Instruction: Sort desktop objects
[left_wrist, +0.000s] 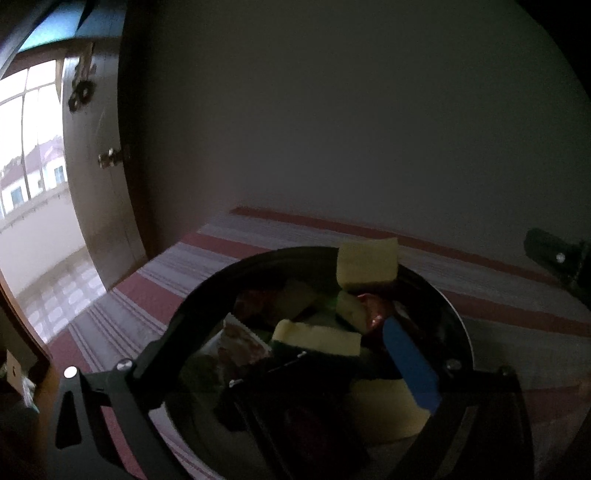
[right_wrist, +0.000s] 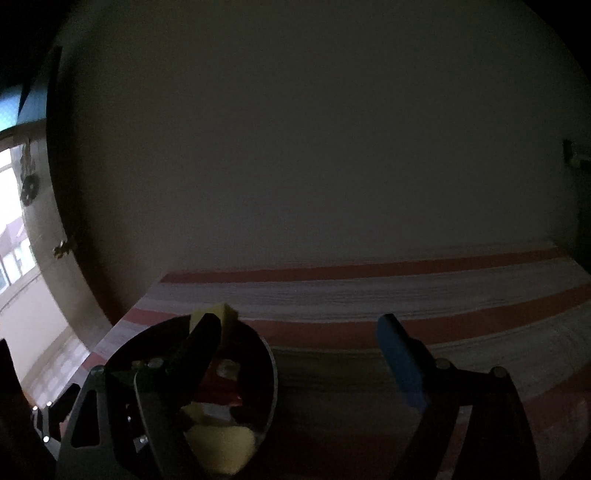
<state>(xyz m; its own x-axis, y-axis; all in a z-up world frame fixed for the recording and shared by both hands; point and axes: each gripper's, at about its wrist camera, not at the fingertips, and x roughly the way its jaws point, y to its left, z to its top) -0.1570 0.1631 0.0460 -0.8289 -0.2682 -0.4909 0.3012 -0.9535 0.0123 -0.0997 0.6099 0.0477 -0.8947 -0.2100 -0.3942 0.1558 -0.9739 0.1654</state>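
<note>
A black round bowl (left_wrist: 221, 275) sits on the striped red and grey tablecloth (left_wrist: 155, 295). It holds several yellow sponge blocks (left_wrist: 365, 264), red wrappers (left_wrist: 376, 310) and a packet (left_wrist: 240, 343). My left gripper (left_wrist: 295, 354) is open above the bowl, its fingers spread over the contents and holding nothing. In the right wrist view the bowl (right_wrist: 271, 369) is at lower left with a yellow sponge (right_wrist: 218, 443) inside. My right gripper (right_wrist: 295, 339) is open and empty, its left finger over the bowl and its blue-padded right finger (right_wrist: 400, 365) over the cloth.
A plain wall stands behind the table. A dark wooden door (left_wrist: 96, 166) with a handle is open at the left, with bright daylight beyond. The right gripper's body (left_wrist: 557, 258) shows at the right edge of the left wrist view.
</note>
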